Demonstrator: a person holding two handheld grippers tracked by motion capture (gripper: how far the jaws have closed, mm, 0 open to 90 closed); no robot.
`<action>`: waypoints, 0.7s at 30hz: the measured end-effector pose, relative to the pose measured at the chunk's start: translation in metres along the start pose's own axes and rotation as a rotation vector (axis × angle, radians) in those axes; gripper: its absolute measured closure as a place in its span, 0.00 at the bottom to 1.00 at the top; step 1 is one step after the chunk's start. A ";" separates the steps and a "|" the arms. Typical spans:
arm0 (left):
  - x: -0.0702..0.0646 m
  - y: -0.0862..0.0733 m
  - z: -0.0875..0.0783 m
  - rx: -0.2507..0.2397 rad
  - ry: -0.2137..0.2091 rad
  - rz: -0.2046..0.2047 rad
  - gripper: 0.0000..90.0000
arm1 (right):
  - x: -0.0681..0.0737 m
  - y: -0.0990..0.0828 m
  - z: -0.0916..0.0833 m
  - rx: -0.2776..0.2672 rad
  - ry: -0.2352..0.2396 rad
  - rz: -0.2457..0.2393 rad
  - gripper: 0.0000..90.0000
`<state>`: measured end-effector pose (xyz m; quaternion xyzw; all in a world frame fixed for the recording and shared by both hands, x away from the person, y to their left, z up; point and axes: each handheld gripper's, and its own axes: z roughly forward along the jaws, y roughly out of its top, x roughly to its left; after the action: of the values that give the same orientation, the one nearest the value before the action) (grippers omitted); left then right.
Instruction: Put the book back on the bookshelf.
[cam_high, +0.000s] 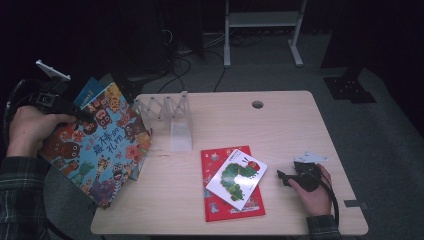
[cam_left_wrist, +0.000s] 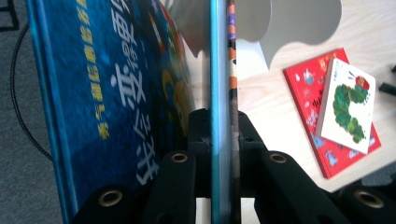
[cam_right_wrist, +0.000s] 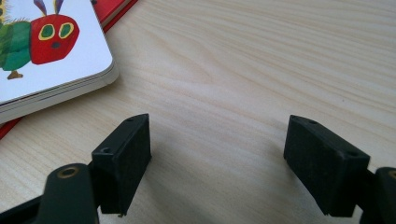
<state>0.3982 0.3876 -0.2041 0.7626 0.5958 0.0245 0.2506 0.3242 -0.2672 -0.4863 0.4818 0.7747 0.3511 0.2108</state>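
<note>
Left gripper (cam_left_wrist: 219, 128) clamped tight on the edge of a colourful monster picture book (cam_high: 102, 142), held tilted over the table's (cam_high: 280, 120) left edge, just beside a clear plastic book rack (cam_high: 170, 117). Right gripper (cam_right_wrist: 217, 163) resting near the table's right side, jaws apart, gripping nothing. Caterpillar board book (cam_high: 236, 177) lying on a red book (cam_high: 216, 202) mid-table.
</note>
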 end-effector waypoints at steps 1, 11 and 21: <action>0.000 0.002 0.000 -0.005 0.006 -0.003 0.90 | 0.000 0.000 0.000 0.000 0.000 0.000 0.24; 0.001 0.015 0.004 -0.030 0.035 -0.070 0.90 | 0.000 0.000 0.000 0.000 0.000 -0.001 0.24; 0.005 0.018 0.013 -0.084 0.070 -0.112 0.89 | 0.000 0.000 0.000 0.000 0.000 0.000 0.24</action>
<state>0.4203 0.3846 -0.2091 0.7156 0.6444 0.0618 0.2625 0.3242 -0.2671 -0.4863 0.4820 0.7747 0.3508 0.2108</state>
